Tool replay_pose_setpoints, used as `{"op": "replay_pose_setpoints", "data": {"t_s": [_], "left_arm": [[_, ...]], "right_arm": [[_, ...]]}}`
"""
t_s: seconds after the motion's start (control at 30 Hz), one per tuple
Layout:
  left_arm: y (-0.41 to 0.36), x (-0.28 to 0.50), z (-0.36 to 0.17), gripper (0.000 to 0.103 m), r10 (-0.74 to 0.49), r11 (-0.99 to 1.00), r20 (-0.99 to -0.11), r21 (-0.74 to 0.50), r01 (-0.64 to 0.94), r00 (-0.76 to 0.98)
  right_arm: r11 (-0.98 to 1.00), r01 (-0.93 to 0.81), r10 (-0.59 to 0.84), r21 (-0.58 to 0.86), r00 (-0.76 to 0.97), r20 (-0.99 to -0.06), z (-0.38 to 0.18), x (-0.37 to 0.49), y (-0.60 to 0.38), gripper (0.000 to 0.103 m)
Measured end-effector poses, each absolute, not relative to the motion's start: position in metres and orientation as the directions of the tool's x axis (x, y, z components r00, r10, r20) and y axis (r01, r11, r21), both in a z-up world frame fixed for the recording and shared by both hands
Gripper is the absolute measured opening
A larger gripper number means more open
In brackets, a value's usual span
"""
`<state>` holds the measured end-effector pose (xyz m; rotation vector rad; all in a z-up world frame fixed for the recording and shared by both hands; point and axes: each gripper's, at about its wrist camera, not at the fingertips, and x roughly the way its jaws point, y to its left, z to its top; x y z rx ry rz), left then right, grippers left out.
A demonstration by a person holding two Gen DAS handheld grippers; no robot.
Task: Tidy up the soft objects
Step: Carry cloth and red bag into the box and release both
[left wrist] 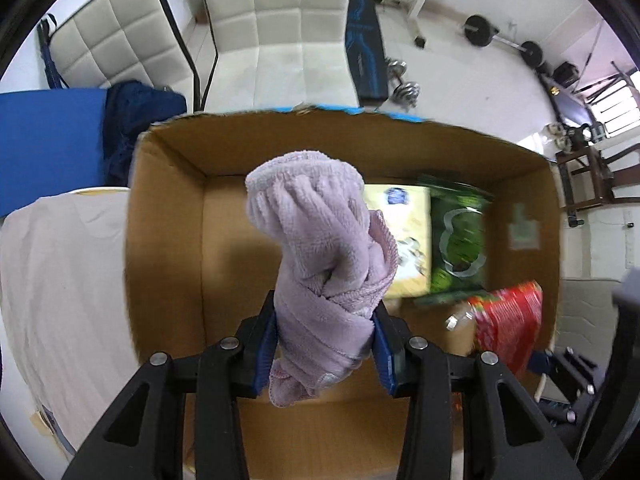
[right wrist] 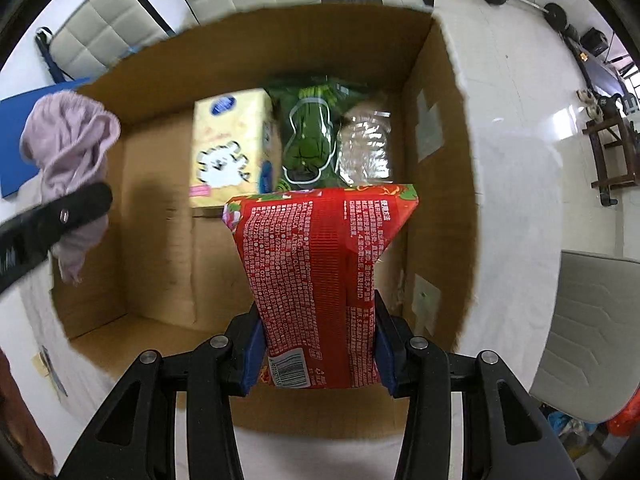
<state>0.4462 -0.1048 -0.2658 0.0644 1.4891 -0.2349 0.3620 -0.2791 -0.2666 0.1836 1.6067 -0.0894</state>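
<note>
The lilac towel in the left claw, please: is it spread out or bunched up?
Bunched up: the lilac towel is twisted into a roll, pinched in the left claw above the cardboard box.

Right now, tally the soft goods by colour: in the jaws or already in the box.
Purple: 1, towel, held by left gripper
Red: 1, packet, held by right gripper
Yellow: 1, tissue pack, in cardboard box
Green: 1, packet, in box
Clear: 1, plastic pack, in box
Total: 5
</note>
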Motion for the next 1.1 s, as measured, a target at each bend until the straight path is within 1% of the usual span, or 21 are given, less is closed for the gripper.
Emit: {"op": "replay_pose_setpoints", "data": {"t_s": [0.2,0.4,0.5,0.53,0.57,0.6,0.63,0.67,0.7,0.77,0.8,0.87,0.9,0.97,1.03,1.1], "left_arm": [[-0.101,0.473,-0.297,0.039,-0.098,0.979,-0.995,-0.093,0.181,0.018],[-0.097,0.487,-0.309,0.041,-0.108,0.980,-0.994,-0.110,0.167,-0.023],[-0.088,0.493,-0.314,0.042,-0.146,0.984,-0.988,-0.151,0.096,-0.054],[-0.088,0.493,-0.312,0.048,-0.155,0.983,-0.986,-0.160,0.089,-0.060],[-0.088,0.494,-0.312,0.057,-0.157,0.983,-0.986,-0.162,0.091,-0.062],[-0.088,0.494,-0.311,0.062,-0.149,0.983,-0.987,-0.154,0.095,-0.059],[-0.088,0.495,-0.309,0.071,-0.139,0.985,-0.989,-0.144,0.099,-0.053],[-0.087,0.495,-0.306,0.075,-0.132,0.985,-0.990,-0.136,0.102,-0.044],[-0.087,0.495,-0.303,0.076,-0.125,0.986,-0.991,-0.129,0.105,-0.037],[-0.087,0.493,-0.300,0.091,-0.113,0.987,-0.993,-0.116,0.114,-0.031],[-0.087,0.492,-0.297,0.093,-0.104,0.987,-0.994,-0.107,0.119,-0.025],[-0.086,0.488,-0.289,0.099,-0.093,0.987,-0.996,-0.091,0.134,0.003],[-0.086,0.485,-0.285,0.099,-0.088,0.987,-0.996,-0.085,0.140,0.019],[-0.085,0.478,-0.275,0.101,-0.078,0.987,-0.996,-0.070,0.148,0.051],[-0.081,0.467,-0.264,0.103,-0.068,0.987,-0.993,-0.052,0.153,0.100],[-0.077,0.453,-0.253,0.103,-0.071,0.988,-0.986,-0.049,0.149,0.148]], "right_arm": [[0.987,0.153,0.063,0.048,-0.094,-0.994,-0.298,0.369,-0.274,0.048],[0.988,0.144,0.070,0.048,-0.155,-0.985,-0.321,0.371,-0.271,0.049],[0.988,0.144,0.083,0.057,-0.181,-0.980,-0.329,0.375,-0.271,0.050],[0.989,0.139,0.076,0.051,-0.187,-0.979,-0.329,0.375,-0.269,0.053],[0.989,0.139,0.076,0.051,-0.179,-0.981,-0.327,0.376,-0.268,0.060],[0.989,0.136,0.073,0.051,-0.165,-0.983,-0.323,0.376,-0.268,0.064],[0.990,0.133,0.070,0.049,-0.158,-0.985,-0.320,0.378,-0.267,0.070],[0.990,0.133,0.071,0.051,-0.151,-0.986,-0.316,0.379,-0.266,0.071],[0.990,0.132,0.071,0.052,-0.144,-0.987,-0.313,0.379,-0.265,0.071],[0.992,0.122,0.060,0.044,-0.135,-0.989,-0.307,0.380,-0.263,0.072],[0.992,0.120,0.059,0.043,-0.131,-0.990,-0.304,0.380,-0.262,0.074],[0.992,0.116,0.054,0.040,-0.120,-0.991,-0.297,0.380,-0.258,0.087],[0.992,0.117,0.052,0.039,-0.112,-0.992,-0.294,0.380,-0.257,0.089],[0.992,0.121,0.056,0.044,-0.098,-0.994,-0.288,0.378,-0.254,0.099],[0.991,0.125,0.049,0.038,-0.086,-0.995,-0.282,0.376,-0.251,0.103],[0.990,0.134,0.042,0.032,-0.067,-0.997,-0.276,0.373,-0.251,0.103]]}}
